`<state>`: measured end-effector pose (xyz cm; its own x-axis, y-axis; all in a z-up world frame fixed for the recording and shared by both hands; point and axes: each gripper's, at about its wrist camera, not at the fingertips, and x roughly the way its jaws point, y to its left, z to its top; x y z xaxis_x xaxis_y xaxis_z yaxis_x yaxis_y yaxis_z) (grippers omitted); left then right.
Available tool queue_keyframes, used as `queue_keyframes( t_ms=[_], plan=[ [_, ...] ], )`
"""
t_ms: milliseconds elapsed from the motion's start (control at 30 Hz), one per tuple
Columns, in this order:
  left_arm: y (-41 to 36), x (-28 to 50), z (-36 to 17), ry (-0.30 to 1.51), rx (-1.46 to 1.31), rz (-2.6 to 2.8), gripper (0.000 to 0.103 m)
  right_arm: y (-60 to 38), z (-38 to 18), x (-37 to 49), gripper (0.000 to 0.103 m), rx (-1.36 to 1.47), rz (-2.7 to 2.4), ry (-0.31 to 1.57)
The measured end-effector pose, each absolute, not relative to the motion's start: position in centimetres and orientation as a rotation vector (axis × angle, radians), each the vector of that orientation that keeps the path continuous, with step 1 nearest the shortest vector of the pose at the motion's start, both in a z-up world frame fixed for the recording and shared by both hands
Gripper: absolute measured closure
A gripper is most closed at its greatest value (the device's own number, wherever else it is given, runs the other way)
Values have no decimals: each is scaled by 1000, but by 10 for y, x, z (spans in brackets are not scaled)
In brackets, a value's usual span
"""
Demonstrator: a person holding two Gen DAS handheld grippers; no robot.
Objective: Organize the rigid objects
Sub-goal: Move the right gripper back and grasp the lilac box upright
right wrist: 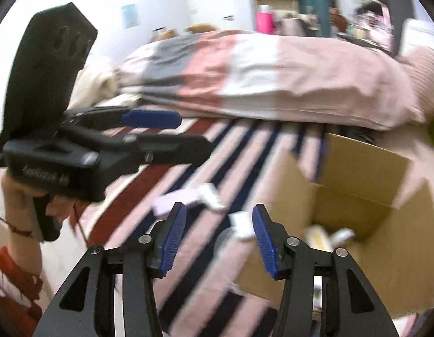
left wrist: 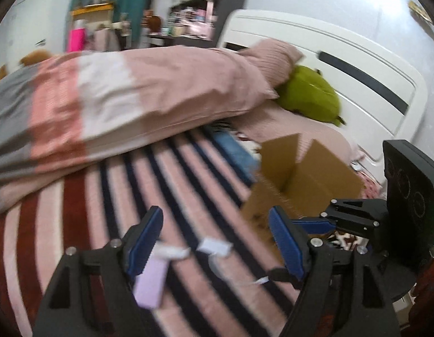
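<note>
A lilac bar [left wrist: 149,283] lies on the striped blanket [left wrist: 189,168], just under the left fingertip of my left gripper [left wrist: 215,241]. That gripper is open, and a small white piece [left wrist: 214,247] lies on the blanket between its fingers, untouched. In the right wrist view the lilac bar [right wrist: 177,199] and a white piece [right wrist: 212,196] lie ahead of my right gripper [right wrist: 219,243], which is open. Another white piece [right wrist: 242,226] sits close to its right finger, with no pad pressing on it. An open cardboard box [right wrist: 363,168] stands to the right with a few blurred items [right wrist: 318,236] inside.
A thick folded duvet [left wrist: 118,98] lies across the bed behind the blanket. A green plush [left wrist: 309,95] rests by the white headboard [left wrist: 357,64]. A person's hand [right wrist: 17,196] holds the left gripper [right wrist: 149,120] at the left. Both views are motion-blurred.
</note>
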<state>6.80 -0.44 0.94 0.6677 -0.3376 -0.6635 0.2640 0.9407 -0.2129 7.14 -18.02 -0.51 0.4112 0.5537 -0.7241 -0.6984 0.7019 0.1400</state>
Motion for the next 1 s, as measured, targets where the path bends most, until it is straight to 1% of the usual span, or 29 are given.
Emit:
queue_keyframes(
  t_ms=[67, 267, 400, 533, 633, 733, 767, 800, 833, 867, 933, 1000],
  plan=[
    [19, 60, -5, 774, -127, -311, 24, -154, -14, 65, 42, -223, 846, 843],
    [73, 58, -72, 851, -169, -229, 24, -94, -67, 71, 40, -266, 911, 947],
    [84, 64, -116, 914, -202, -231, 24, -74, -106, 79, 40, -300, 892, 1017],
    [80, 73, -157, 971, -226, -275, 24, -76, -141, 90, 40, -304, 837, 1079],
    [70, 76, -171, 987, -220, -299, 24, -84, -157, 98, 40, -274, 799, 1112],
    [60, 80, -172, 980, -177, -279, 24, -94, -165, 99, 40, -248, 789, 1108],
    [57, 81, -172, 983, -162, -268, 26, -95, -164, 97, 40, -263, 789, 1097],
    [53, 82, -172, 986, -135, -250, 34, -95, -163, 95, 40, -282, 785, 1087],
    [51, 82, -172, 987, -117, -240, 49, -96, -163, 92, 40, -299, 781, 1076],
    [47, 81, -171, 988, -94, -236, 58, -96, -162, 89, 40, -316, 779, 1065],
    [43, 78, -169, 994, -86, -241, 67, -97, -163, 82, 40, -338, 784, 1054],
    [41, 73, -166, 1003, -92, -250, 68, -97, -162, 78, 40, -352, 789, 1041]
  ],
)
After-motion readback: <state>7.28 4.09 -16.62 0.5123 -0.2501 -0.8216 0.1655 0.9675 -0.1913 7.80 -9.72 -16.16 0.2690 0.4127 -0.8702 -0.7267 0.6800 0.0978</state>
